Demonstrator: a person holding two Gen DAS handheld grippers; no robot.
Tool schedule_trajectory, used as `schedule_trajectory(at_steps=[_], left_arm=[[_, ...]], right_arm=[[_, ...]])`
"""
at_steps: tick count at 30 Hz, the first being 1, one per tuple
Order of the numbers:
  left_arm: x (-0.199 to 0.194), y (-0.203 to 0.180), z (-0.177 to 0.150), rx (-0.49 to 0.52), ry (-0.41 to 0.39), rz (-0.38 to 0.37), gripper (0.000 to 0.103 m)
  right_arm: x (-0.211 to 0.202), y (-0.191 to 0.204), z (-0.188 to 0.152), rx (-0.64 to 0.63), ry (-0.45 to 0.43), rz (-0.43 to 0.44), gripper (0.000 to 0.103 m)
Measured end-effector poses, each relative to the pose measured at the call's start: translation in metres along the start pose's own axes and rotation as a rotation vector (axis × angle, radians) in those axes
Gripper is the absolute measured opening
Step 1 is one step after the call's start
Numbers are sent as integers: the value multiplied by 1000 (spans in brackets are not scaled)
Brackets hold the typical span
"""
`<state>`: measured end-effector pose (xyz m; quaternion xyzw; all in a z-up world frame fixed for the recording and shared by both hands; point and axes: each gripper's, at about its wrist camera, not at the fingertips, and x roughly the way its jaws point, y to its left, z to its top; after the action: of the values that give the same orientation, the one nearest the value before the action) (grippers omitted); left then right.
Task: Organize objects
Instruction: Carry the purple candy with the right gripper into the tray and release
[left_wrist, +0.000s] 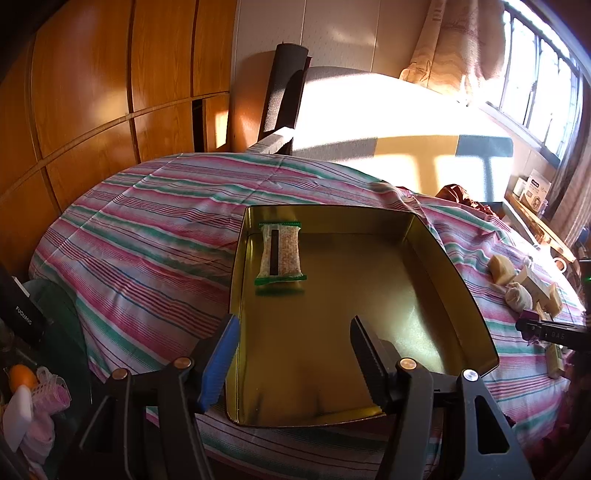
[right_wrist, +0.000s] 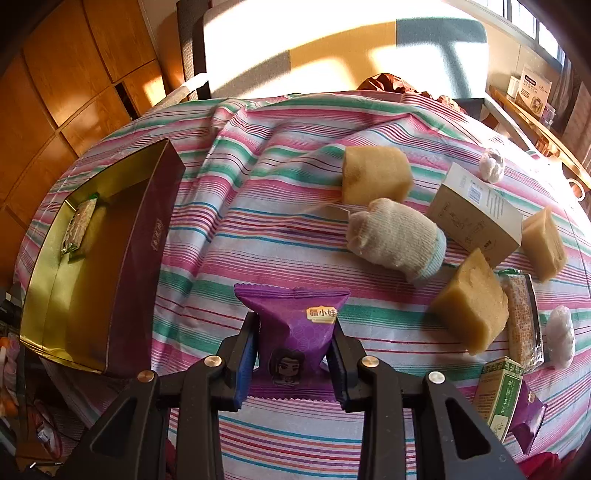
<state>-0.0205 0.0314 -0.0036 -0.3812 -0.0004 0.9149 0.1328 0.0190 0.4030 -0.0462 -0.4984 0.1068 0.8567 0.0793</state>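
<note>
An open tin with a gold inside and maroon outer walls lies on the striped cloth. One green-edged snack bar rests in its far left corner. My left gripper hovers over the tin's near edge, open, with nothing between its fingers. In the right wrist view my right gripper is shut on a purple snack packet, held a little above the cloth, to the right of the tin. That gripper's tip with the packet also shows at the right edge of the left wrist view.
Loose items lie right of the packet: yellow blocks, a rolled white sock, a beige carton, a wrapped bar, white bundles and a green box. A chair stands beyond the table.
</note>
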Motion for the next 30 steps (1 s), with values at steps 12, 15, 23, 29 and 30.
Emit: schedule_trajectory(at_steps=[12,15,23,29,30], left_arm=[[2,9,-10,-18,20,-1,63],[0,8,-11,-14,19,3,63],[-14,4,-11,15,-15,24,63],[-14,10,-10,6,-13,24,64],[-14,11,-11,2,-12,24,64]], right_arm=[[-10,36,9,-61,-44,11,34],[-7,37,5,-52,-40,9,34],[-26,72,21,-81,-104,103,34],[-21,137,43,-196,-99,188,34],[-18,148,45,-215,-93,193,34]])
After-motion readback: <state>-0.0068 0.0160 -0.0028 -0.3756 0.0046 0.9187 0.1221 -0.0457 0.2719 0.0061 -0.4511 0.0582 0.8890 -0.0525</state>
